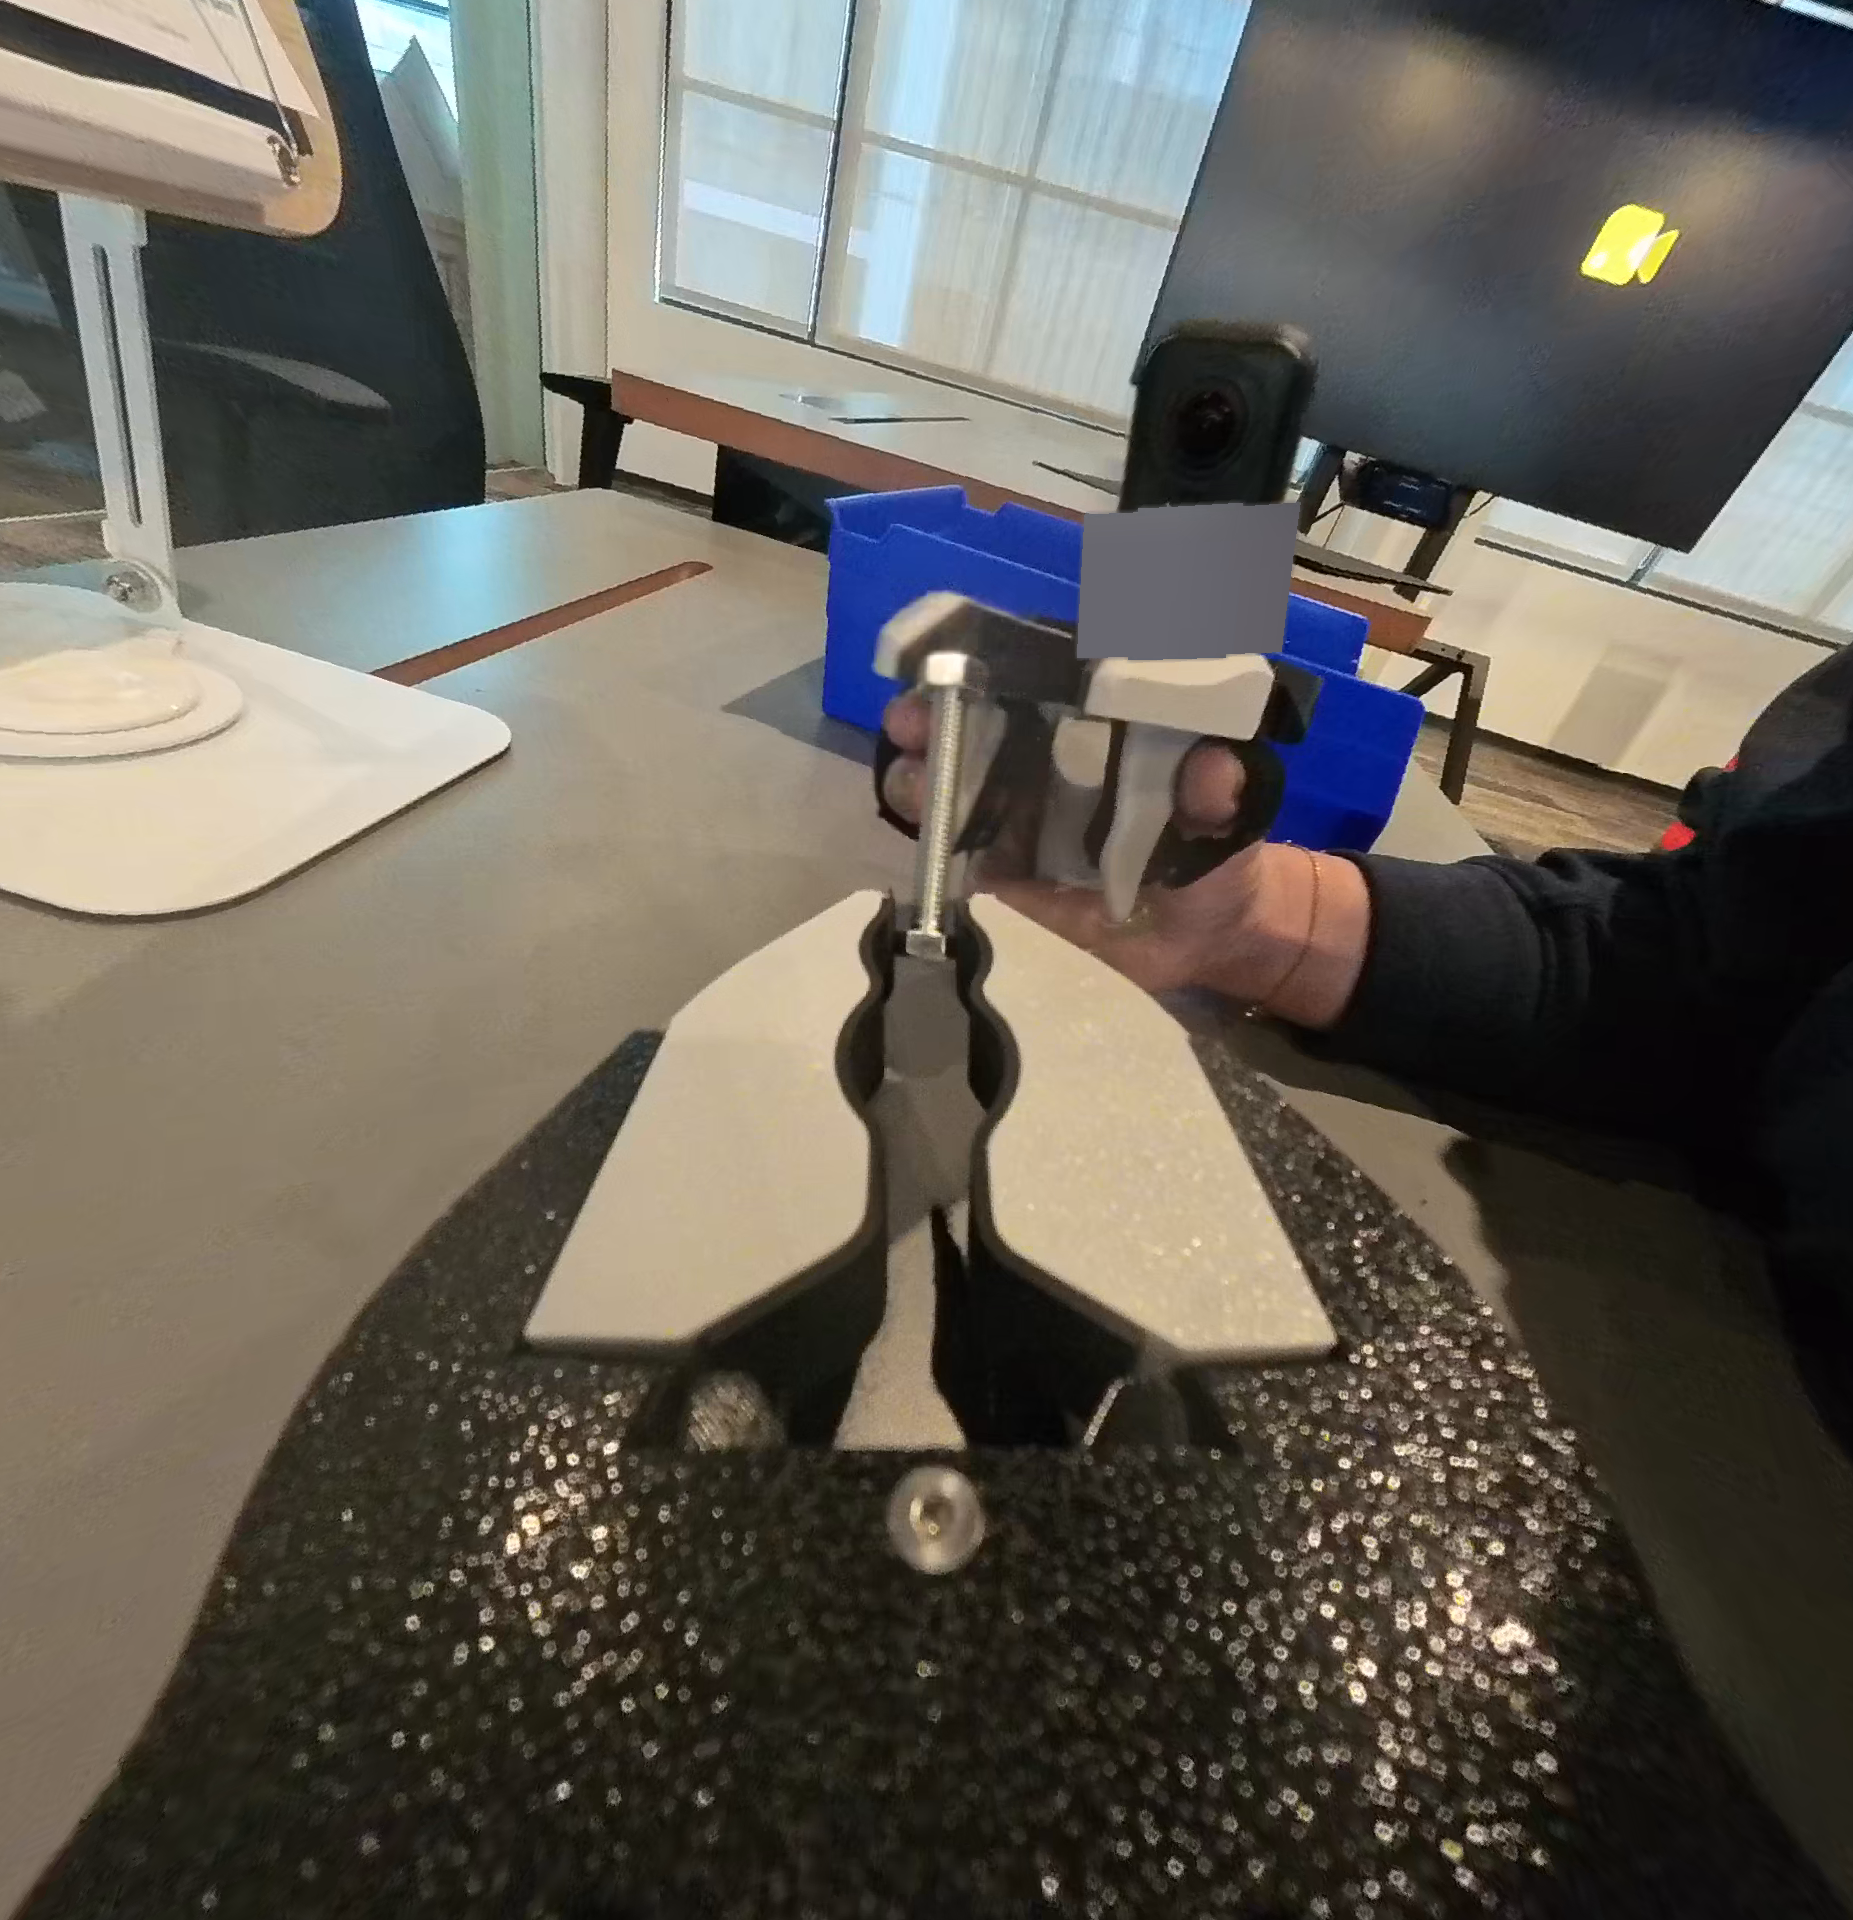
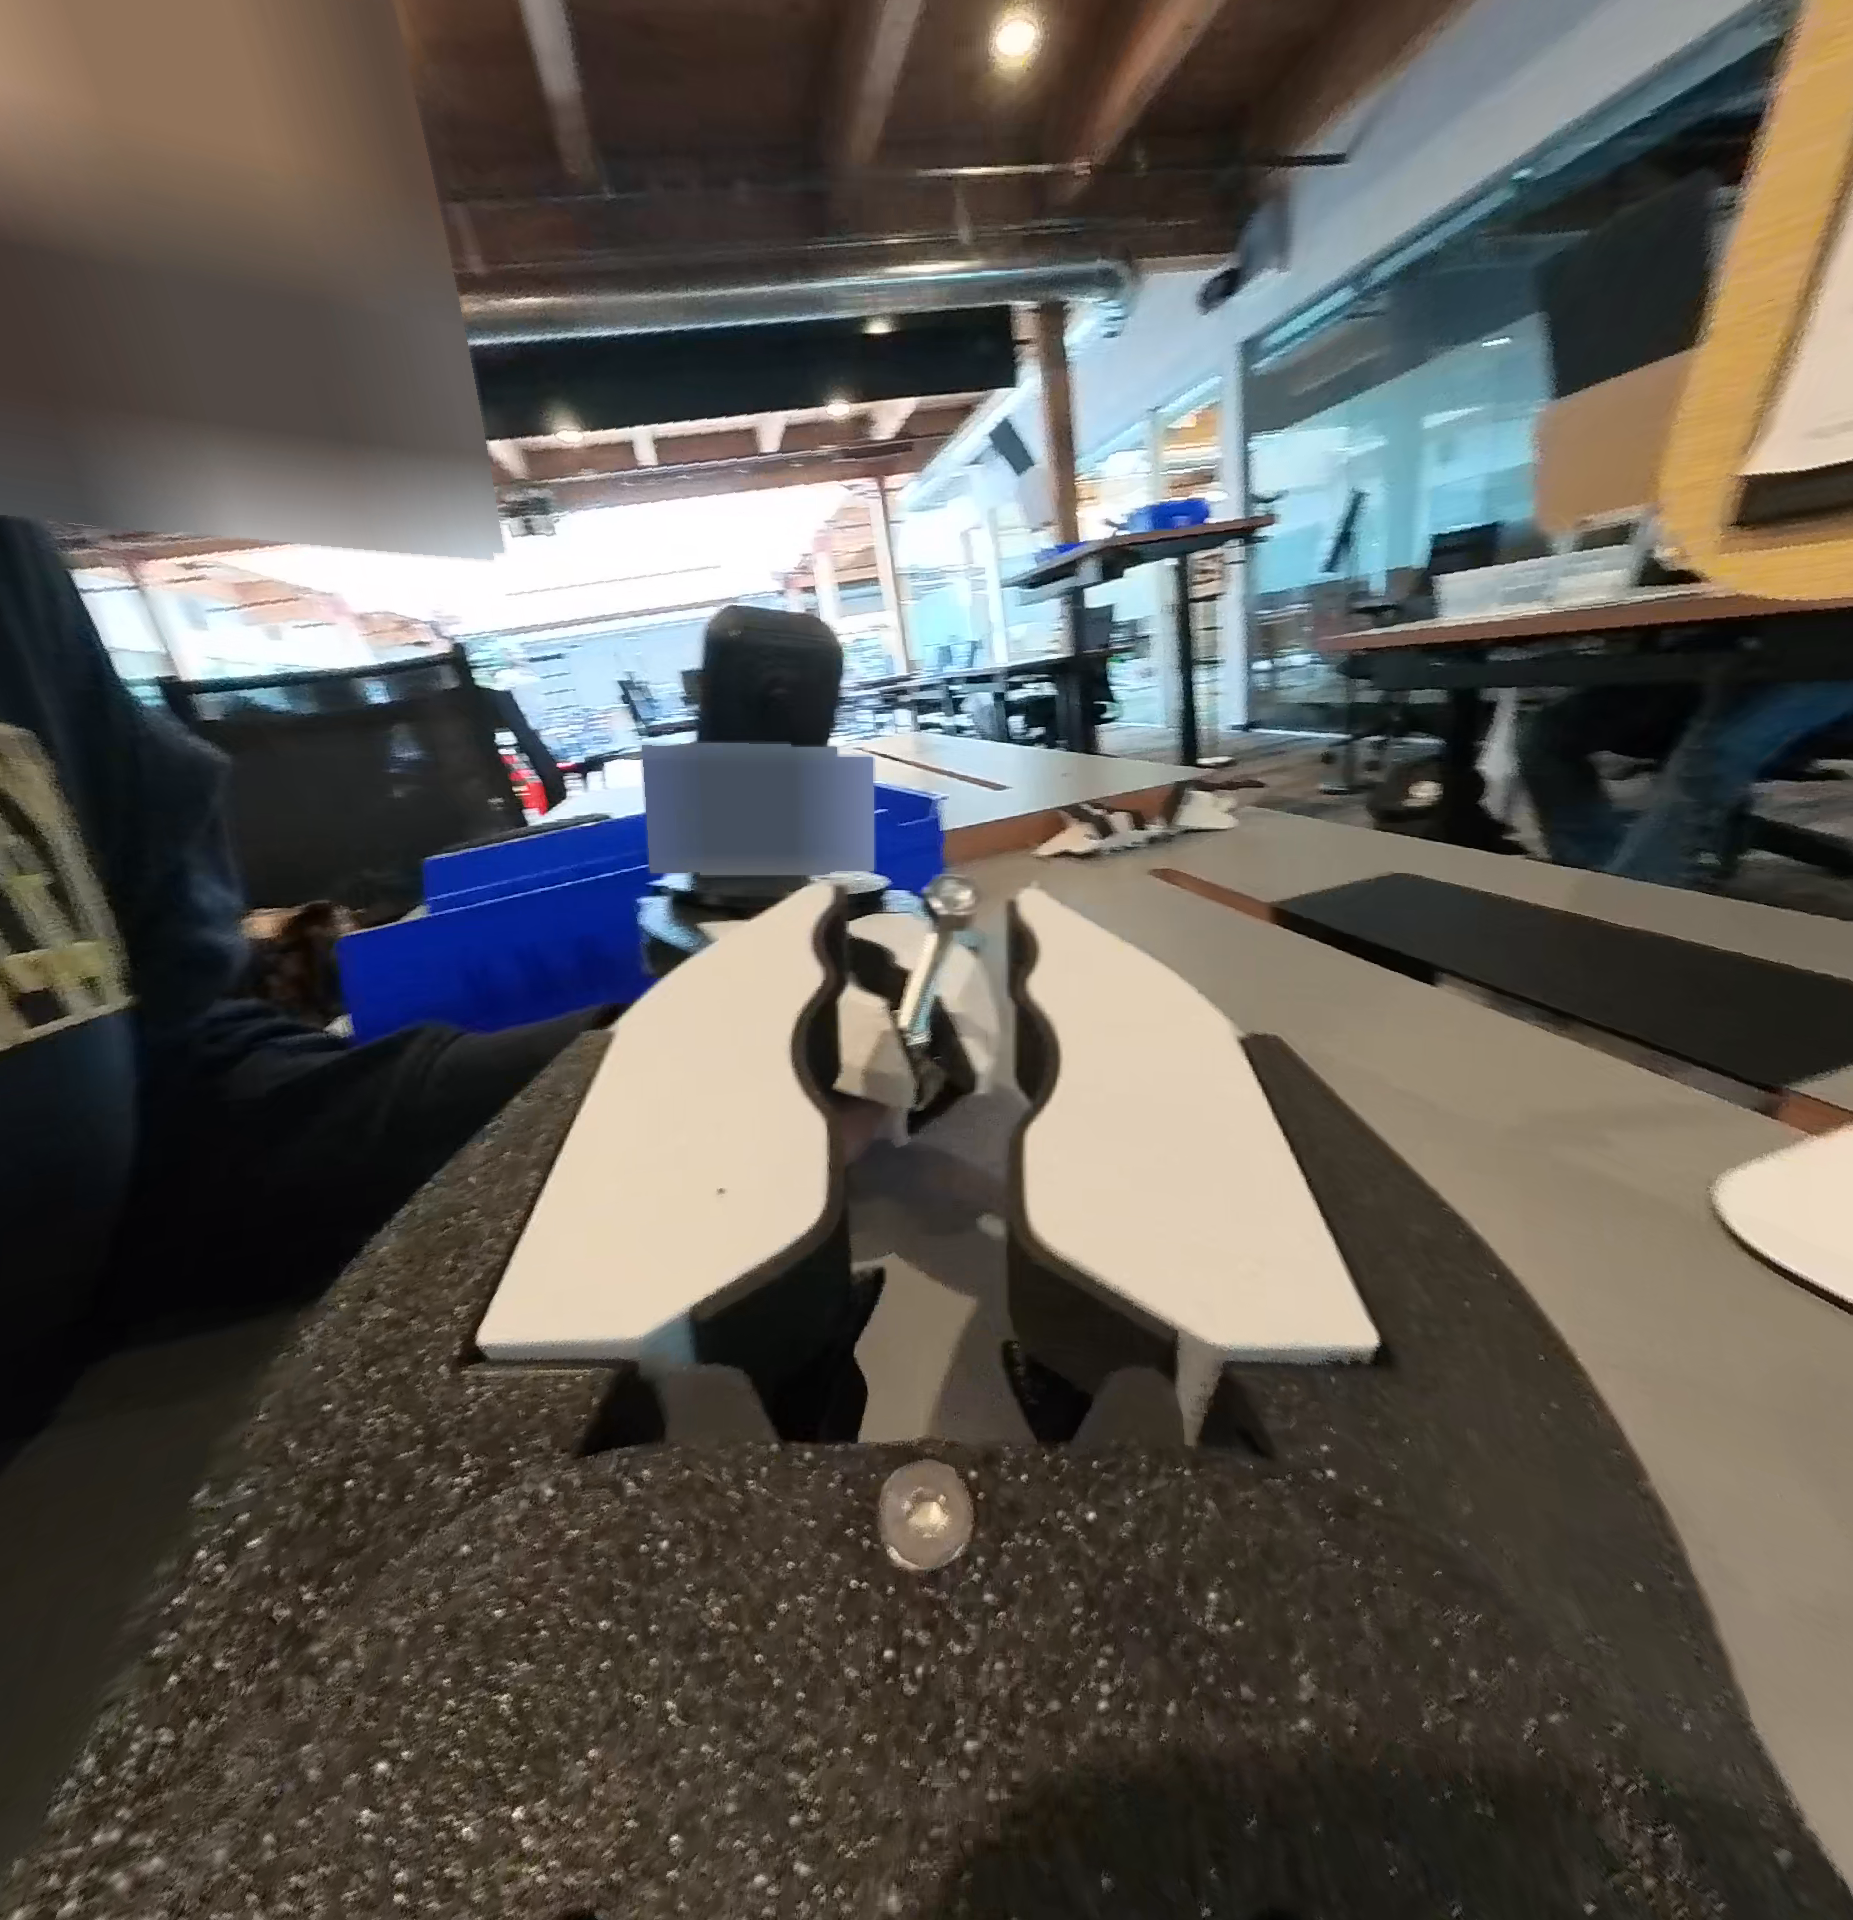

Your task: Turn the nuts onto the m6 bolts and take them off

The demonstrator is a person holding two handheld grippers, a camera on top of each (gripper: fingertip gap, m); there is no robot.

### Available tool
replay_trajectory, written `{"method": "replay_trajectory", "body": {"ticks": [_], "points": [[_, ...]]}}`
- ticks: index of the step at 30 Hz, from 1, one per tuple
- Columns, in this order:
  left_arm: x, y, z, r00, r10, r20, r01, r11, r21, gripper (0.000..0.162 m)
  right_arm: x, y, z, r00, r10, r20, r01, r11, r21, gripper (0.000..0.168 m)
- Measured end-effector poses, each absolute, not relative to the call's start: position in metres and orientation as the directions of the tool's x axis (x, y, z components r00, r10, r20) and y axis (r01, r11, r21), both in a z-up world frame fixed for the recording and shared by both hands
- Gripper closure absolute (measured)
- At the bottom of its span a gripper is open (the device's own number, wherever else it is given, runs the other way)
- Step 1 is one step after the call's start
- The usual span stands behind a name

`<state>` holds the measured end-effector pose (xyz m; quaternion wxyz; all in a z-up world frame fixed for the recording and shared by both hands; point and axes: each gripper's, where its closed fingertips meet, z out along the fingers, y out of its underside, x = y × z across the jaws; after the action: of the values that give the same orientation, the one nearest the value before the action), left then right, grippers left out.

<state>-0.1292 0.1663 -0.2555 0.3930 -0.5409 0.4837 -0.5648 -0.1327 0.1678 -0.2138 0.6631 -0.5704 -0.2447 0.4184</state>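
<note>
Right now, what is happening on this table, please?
A person holds one tool in each hand above a grey table. The left tool is shut on the lower end of a long bolt, which stands nearly upright. The right tool is open, close to the bolt's upper end, gripping nothing. Blue bins stand behind them.
</note>
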Motion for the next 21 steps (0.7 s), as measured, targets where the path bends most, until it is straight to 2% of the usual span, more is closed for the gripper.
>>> {"method": "replay_trajectory", "body": {"ticks": [2, 4, 7, 10, 15, 17, 19, 21], "points": [[-0.129, 0.166, -0.255, -0.106, -0.967, 0.231, -0.079, -0.223, -0.972, 0.151, -0.133, 0.171, -0.214, 0.559, 0.816, -0.146, -0.266, 0.01, -0.964, 0.133], [-0.129, 0.166, -0.255, -0.107, -0.967, 0.232, -0.077, -0.225, -0.971, 0.151, -0.133, 0.169, -0.216, 0.545, 0.827, -0.137, -0.256, 0.009, -0.967, 0.136], [-0.13, 0.167, -0.255, -0.107, -0.966, 0.234, -0.075, -0.226, -0.971, 0.151, -0.136, 0.158, -0.213, 0.447, 0.884, -0.137, -0.274, -0.011, -0.962, 0.156], [-0.129, 0.166, -0.255, -0.108, -0.967, 0.232, -0.077, -0.225, -0.971, 0.151, -0.13, 0.162, -0.209, 0.479, 0.864, -0.153, -0.304, 0.0, -0.953, 0.15], [-0.129, 0.166, -0.255, -0.107, -0.967, 0.232, -0.077, -0.225, -0.971, 0.152, -0.133, 0.168, -0.216, 0.53, 0.836, -0.141, -0.257, 0.0, -0.966, 0.14], [-0.13, 0.167, -0.255, -0.107, -0.966, 0.233, -0.076, -0.226, -0.971, 0.151, -0.136, 0.165, -0.217, 0.505, 0.853, -0.131, -0.246, -0.003, -0.969, 0.144], [-0.13, 0.167, -0.255, -0.108, -0.966, 0.235, -0.075, -0.228, -0.971, 0.151, -0.137, 0.158, -0.217, 0.459, 0.878, -0.134, -0.247, -0.019, -0.969, 0.156], [-0.13, 0.167, -0.255, -0.108, -0.966, 0.235, -0.076, -0.228, -0.971, 0.151, -0.134, 0.161, -0.216, 0.47, 0.87, -0.148, -0.26, -0.024, -0.965, 0.153]]}}
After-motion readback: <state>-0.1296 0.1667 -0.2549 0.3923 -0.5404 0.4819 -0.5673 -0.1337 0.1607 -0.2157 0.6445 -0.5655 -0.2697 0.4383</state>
